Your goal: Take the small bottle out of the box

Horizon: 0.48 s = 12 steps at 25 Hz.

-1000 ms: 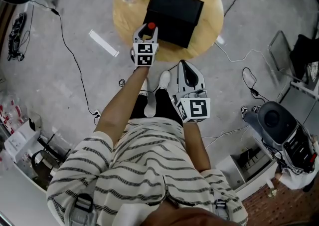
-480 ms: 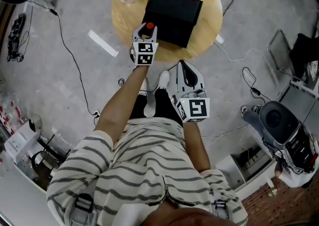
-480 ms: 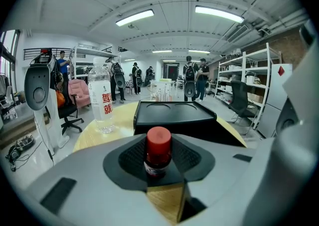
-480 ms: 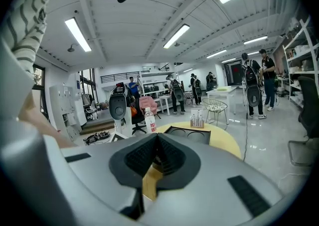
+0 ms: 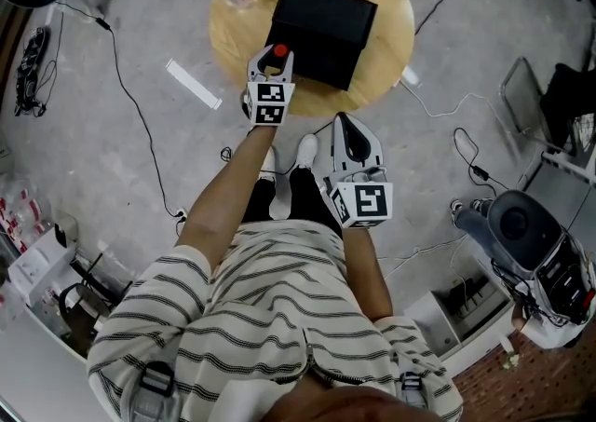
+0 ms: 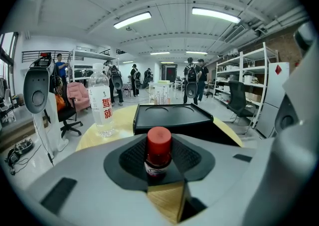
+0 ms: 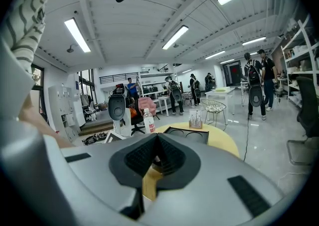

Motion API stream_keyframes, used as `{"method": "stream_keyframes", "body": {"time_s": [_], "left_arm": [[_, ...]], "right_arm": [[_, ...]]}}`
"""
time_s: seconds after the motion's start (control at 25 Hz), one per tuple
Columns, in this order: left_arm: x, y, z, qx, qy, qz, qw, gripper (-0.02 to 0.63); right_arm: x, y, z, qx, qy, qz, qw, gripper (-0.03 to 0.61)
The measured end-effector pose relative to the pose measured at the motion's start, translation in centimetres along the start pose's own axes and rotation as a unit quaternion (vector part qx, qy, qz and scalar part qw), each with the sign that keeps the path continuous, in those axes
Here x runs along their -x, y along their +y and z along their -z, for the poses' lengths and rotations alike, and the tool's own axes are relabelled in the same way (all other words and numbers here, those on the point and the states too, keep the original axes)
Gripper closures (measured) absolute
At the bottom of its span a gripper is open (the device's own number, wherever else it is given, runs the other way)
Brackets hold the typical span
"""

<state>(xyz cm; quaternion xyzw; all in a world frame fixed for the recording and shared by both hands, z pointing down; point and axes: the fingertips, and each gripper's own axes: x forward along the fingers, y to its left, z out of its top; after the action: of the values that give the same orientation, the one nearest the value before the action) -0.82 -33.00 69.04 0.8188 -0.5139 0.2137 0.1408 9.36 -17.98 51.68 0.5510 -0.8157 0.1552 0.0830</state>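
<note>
Gripping small bottle (image 6: pixel 158 152), red cap up, between left gripper (image 5: pixel 272 56) jaws, just beside black box (image 5: pixel 322 27) on round table (image 5: pixel 232 31), seemingly outside it. Holding right gripper (image 7: pixel 156 164) jaws together, empty, short of table.

Your small bottle (image 6: pixel 158 152) stands upright, red cap on top, pinched between the jaws of your left gripper (image 5: pixel 271 59). It's just beside the near left corner of the black box (image 5: pixel 321 24), which rests mid-table (image 5: pixel 382 10).
</note>
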Motion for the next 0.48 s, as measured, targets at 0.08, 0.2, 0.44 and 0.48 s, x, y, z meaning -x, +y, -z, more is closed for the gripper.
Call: {"method": "stream_keyframes", "body": {"time_s": [0.08,0.2,0.44,0.48], "left_arm": [[0.3,-0.3,-0.5,0.0,-0.003,0.004,1.0,0.466],[0.7,-0.5,-1.4,-0.002,-0.013,0.005,0.9999,0.466],[2.2,-1.3,-2.8,0.003,-0.024,0.011,0.9996,0.466],[2.6,-1.4,-3.0,0.004,-0.026,0.011,0.9996,0.466]], "right_arm": [[0.1,-0.2,0.0,0.003,0.0,0.005,1.0,0.568],[0.2,-0.6,0.2,-0.002,-0.001,0.013,1.0,0.568],[0.8,-0.8,-0.7,0.003,-0.016,0.019,1.0,0.568],[1.0,-0.7,-0.8,0.002,-0.017,0.019,1.0,0.568]]}}
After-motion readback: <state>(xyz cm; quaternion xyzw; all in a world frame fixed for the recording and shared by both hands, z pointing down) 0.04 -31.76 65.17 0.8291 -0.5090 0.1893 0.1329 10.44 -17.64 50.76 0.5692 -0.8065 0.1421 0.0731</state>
